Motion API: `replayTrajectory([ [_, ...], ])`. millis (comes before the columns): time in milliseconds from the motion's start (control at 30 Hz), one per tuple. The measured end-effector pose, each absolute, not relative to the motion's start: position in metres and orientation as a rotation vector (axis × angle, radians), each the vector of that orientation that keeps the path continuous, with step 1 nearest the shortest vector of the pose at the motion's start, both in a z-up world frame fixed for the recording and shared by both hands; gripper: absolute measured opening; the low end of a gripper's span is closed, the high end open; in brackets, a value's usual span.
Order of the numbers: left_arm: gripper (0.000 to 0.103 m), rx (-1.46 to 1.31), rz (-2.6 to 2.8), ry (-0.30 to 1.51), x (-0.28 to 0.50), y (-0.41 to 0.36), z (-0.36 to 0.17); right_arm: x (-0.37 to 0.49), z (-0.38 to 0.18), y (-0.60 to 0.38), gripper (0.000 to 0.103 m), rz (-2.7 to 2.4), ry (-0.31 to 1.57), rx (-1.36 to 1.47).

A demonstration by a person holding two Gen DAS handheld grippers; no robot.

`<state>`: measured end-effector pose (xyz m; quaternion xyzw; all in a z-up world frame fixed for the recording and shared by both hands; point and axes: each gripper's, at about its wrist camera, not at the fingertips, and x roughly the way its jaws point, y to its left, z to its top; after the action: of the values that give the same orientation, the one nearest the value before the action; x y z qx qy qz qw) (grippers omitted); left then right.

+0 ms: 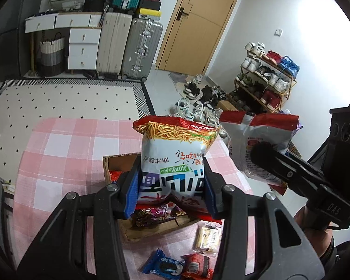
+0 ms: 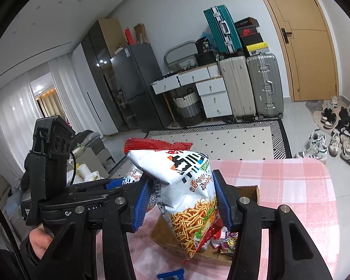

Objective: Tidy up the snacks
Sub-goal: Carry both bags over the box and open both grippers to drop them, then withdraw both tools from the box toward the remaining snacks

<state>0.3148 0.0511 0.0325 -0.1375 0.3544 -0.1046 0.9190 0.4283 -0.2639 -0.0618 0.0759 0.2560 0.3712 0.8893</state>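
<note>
I see the open brown cardboard box point(image 1: 133, 231) on the pink checked table point(image 1: 65, 144), with red and purple snack packets point(image 1: 151, 214) inside. My left gripper point(image 1: 172, 193) jaws clamp a white-and-red noodle-snack bag point(image 1: 175, 154) above it; my right gripper point(image 2: 186, 203), at 3 o'clock, pinches a matching crumpled bag point(image 2: 189, 198).

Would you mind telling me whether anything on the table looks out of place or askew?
The left gripper holds its snack bag upside down above the cardboard box. A blue cookie pack, red packet and pale wafer pack lie loose on the tablecloth.
</note>
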Motion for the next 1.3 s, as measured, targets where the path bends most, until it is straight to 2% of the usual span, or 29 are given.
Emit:
replayTrajectory([
  [167, 0.043, -0.303, -0.218, 0.787, 0.343, 0.053, 0.004, 0.455, -0.080, -0.255, 0.052, 0.762, 0.576, 0.162],
  [300, 0.047, -0.319, -0.213, 0.853, 0.366, 0.059, -0.027, 0.476, -0.091, -0.252, 0.059, 0.748, 0.610, 0.193],
  [367, 0.067, -0.344, -0.207, 0.868, 0.371, 0.064, -0.038, 0.482, -0.094, -0.252, 0.074, 0.742, 0.615, 0.205],
  [400, 0.069, -0.351, -0.195, 0.865, 0.372, 0.067, -0.042, 0.484, -0.096, -0.253, 0.078, 0.736, 0.616, 0.210],
  [500, 0.069, -0.354, -0.173, 0.847, 0.371, 0.074, -0.046, 0.484, -0.097, -0.257, 0.079, 0.730, 0.599, 0.206],
  [600, 0.069, -0.329, -0.154, 0.829, 0.363, 0.073, -0.045, 0.480, -0.094, -0.263, 0.079, 0.727, 0.581, 0.211],
  [733, 0.077, -0.287, -0.129, 0.800, 0.350, 0.066, -0.034, 0.474, -0.088, -0.268, 0.083, 0.723, 0.562, 0.214],
  [833, 0.079, -0.284, -0.112, 0.782, 0.338, 0.067, -0.027, 0.463, -0.080, -0.269, 0.083, 0.747, 0.548, 0.201],
  [1100, 0.086, -0.263, -0.023, 0.761, 0.302, 0.069, -0.010, 0.424, -0.064, -0.279, 0.093, 0.756, 0.493, 0.182],
  [1200, 0.094, -0.261, -0.023, 0.734, 0.286, 0.068, -0.003, 0.405, -0.062, -0.285, 0.095, 0.748, 0.471, 0.176],
  [1233, 0.102, -0.257, -0.018, 0.723, 0.279, 0.067, 0.000, 0.397, -0.061, -0.286, 0.097, 0.741, 0.464, 0.164],
  [1300, 0.102, -0.251, -0.002, 0.703, 0.268, 0.065, 0.006, 0.382, -0.061, -0.288, 0.097, 0.740, 0.450, 0.131],
])
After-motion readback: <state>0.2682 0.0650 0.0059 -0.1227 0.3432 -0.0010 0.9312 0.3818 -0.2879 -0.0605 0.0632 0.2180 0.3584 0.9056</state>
